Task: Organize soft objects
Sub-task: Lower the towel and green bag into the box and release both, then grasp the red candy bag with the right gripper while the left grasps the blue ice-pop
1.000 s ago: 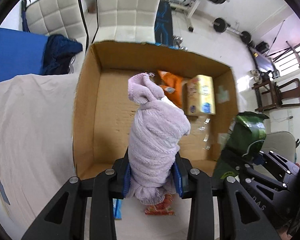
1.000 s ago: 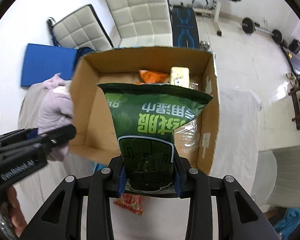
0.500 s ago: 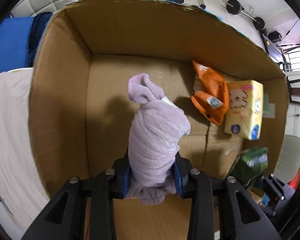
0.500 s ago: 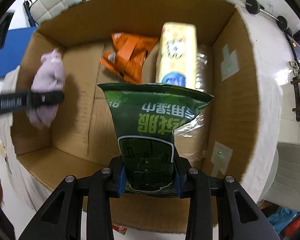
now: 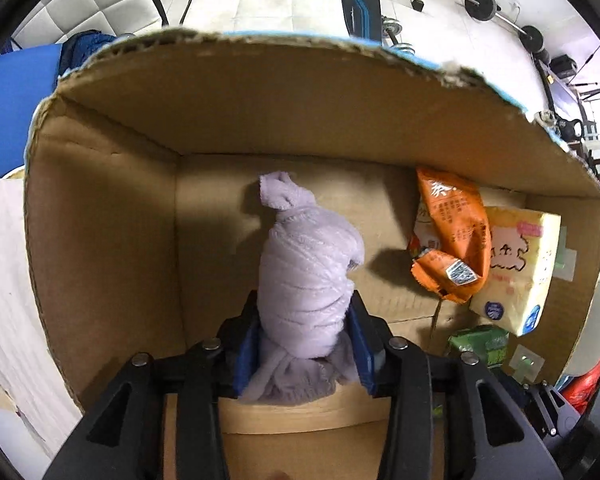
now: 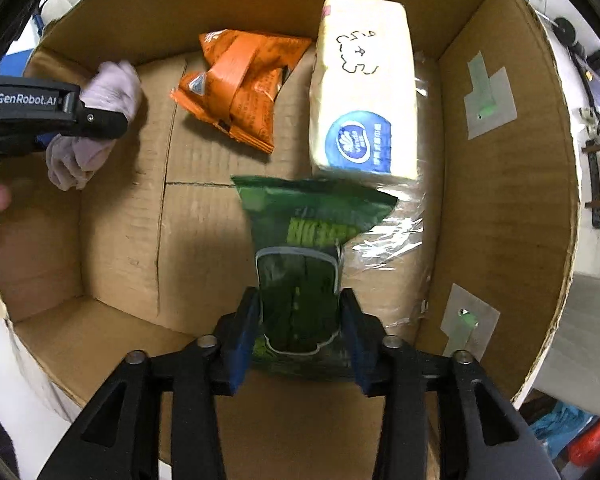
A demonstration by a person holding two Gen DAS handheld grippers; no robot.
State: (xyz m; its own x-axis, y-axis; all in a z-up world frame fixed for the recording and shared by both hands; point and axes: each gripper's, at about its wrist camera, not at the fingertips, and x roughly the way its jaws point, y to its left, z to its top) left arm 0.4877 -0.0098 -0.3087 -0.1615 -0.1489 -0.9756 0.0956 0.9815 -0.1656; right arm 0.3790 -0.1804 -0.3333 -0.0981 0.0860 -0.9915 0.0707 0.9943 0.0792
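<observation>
The rolled lilac towel [image 5: 306, 276] and the green packet [image 6: 300, 276] are both low inside the cardboard box [image 5: 100, 220], beside the orange pouch [image 6: 240, 88] and yellow tissue pack [image 6: 364, 100]. Step in hand: release. Left gripper [image 5: 305, 344] jaws have just been opening, towel between them. Right gripper [image 6: 300, 320] jaws likewise, slack around the packet. Next: open fully, lift clear.

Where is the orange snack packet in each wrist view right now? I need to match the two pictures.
Left wrist: orange snack packet lies right of centre on the cardboard box floor, beside the yellow tissue pack.
Right wrist: orange snack packet upper centre, left of the yellow tissue pack.
Shared landmark: the yellow tissue pack.
</observation>
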